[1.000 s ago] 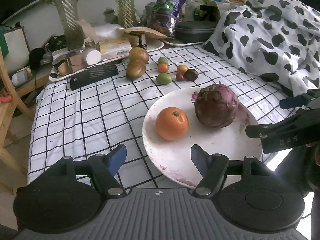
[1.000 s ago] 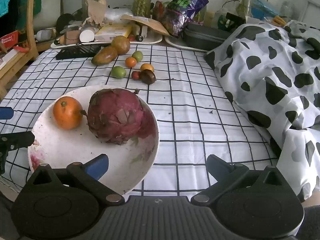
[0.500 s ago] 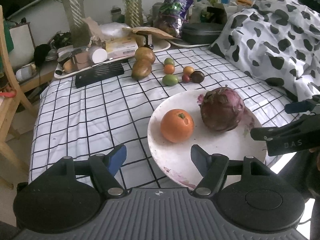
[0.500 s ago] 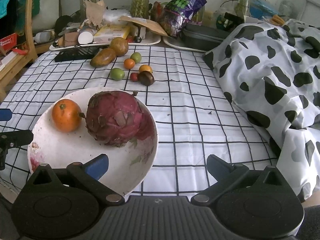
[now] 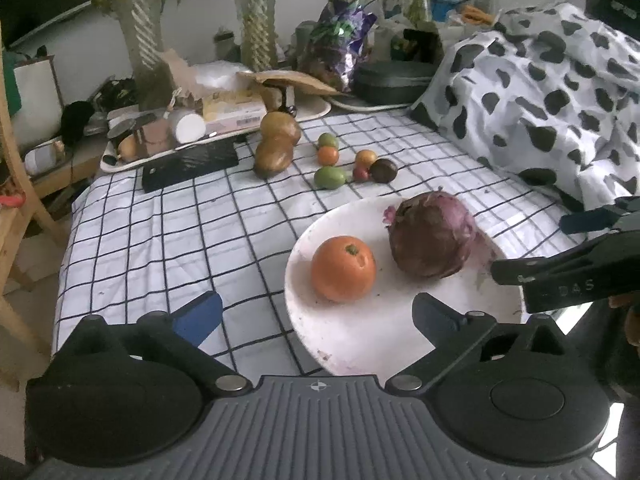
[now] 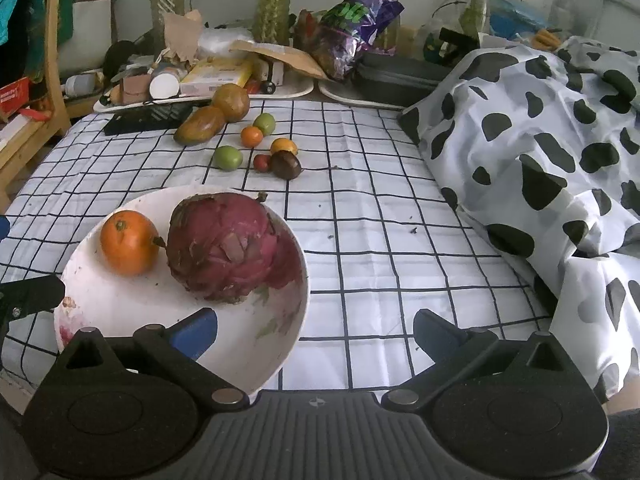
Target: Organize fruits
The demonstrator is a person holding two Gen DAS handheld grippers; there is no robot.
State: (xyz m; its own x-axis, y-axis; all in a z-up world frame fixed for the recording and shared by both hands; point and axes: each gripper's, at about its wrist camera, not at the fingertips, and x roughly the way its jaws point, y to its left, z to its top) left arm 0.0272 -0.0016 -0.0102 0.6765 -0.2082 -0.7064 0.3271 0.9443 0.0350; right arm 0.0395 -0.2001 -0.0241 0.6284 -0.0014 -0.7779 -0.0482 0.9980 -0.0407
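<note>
At the table's near edge, the plate (image 5: 304,280) sits between both grippers' empty jaws, left opening

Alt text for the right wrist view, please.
A white plate on a checked tablecloth holds an orange and a dragon fruit. Smaller fruits lie beyond; the open right hand-held gripper frames the foreground.

Lived-in home: cluttered checked tablecloth (image 6: 360,220), potted plants (image 6: 276,4), cow-print blanket (image 6: 540,120), wooden chair (image 6: 52,60).
</note>
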